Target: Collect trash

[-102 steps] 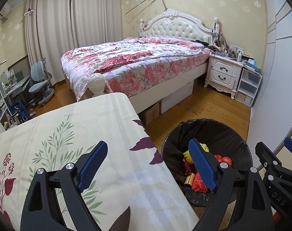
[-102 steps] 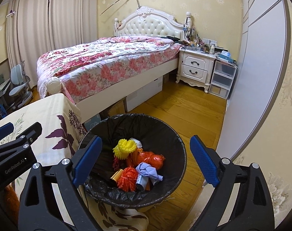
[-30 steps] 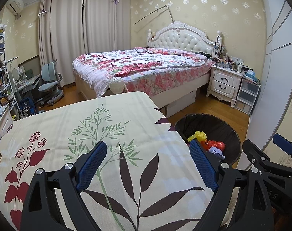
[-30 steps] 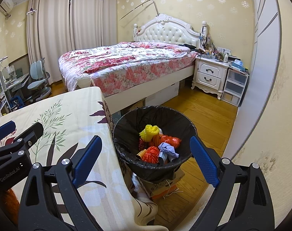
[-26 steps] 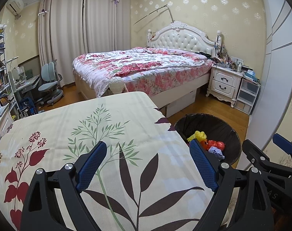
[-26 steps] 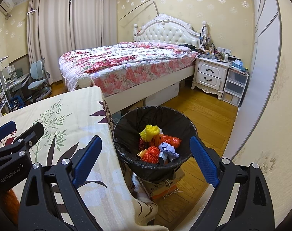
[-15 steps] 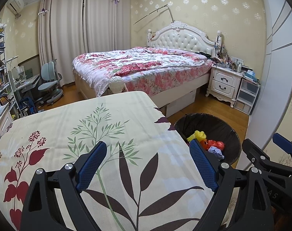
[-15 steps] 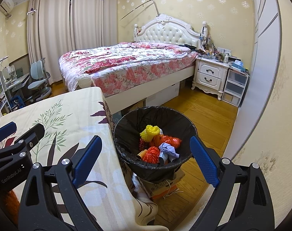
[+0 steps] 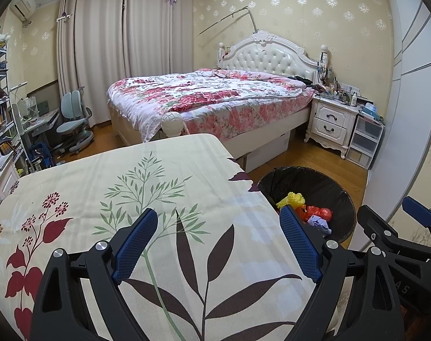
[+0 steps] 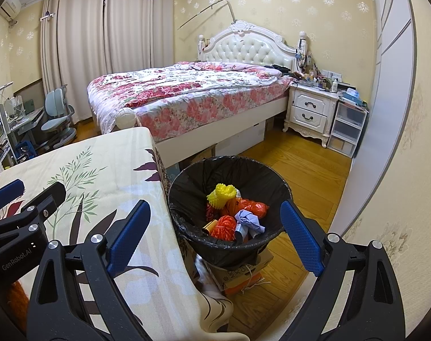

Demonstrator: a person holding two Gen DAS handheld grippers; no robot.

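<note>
The left gripper [image 9: 218,244] is seen spread wide, its blue-padded fingers [image 9: 136,241] far apart with nothing between them. It is held above the table [image 9: 158,176], which is covered by a cream cloth printed with green sprigs, dark leaves and red flowers. No contact between the pads and the cloth can be made out.

The right gripper [image 10: 212,238] is likewise spread wide and nothing is gripped by it. Its left finger [image 10: 127,236] is seen over the near right edge of the table [image 10: 96,170], while its right finger [image 10: 300,238] is seen over the wooden floor [image 10: 300,170] beside the bin. The left gripper's body [image 10: 19,221] is visible at the left of the right wrist view, and the right gripper's body [image 9: 400,244] at the right of the left wrist view, so the two tools are held side by side.

The trash bin [image 10: 187,187], lined with a black bag, is placed on the floor just beside the right edge of the table. Inside it are gathered a yellow net bundle [image 10: 222,194], orange net pieces [image 10: 225,227], a crumpled lilac paper [image 10: 249,221] and a small brown item too small to be identified. The bin is propped on a cardboard box [image 10: 244,272].

Farther back, a bed [image 9: 215,99] with a floral quilt and a white nightstand [image 9: 332,122] are seen.
</note>
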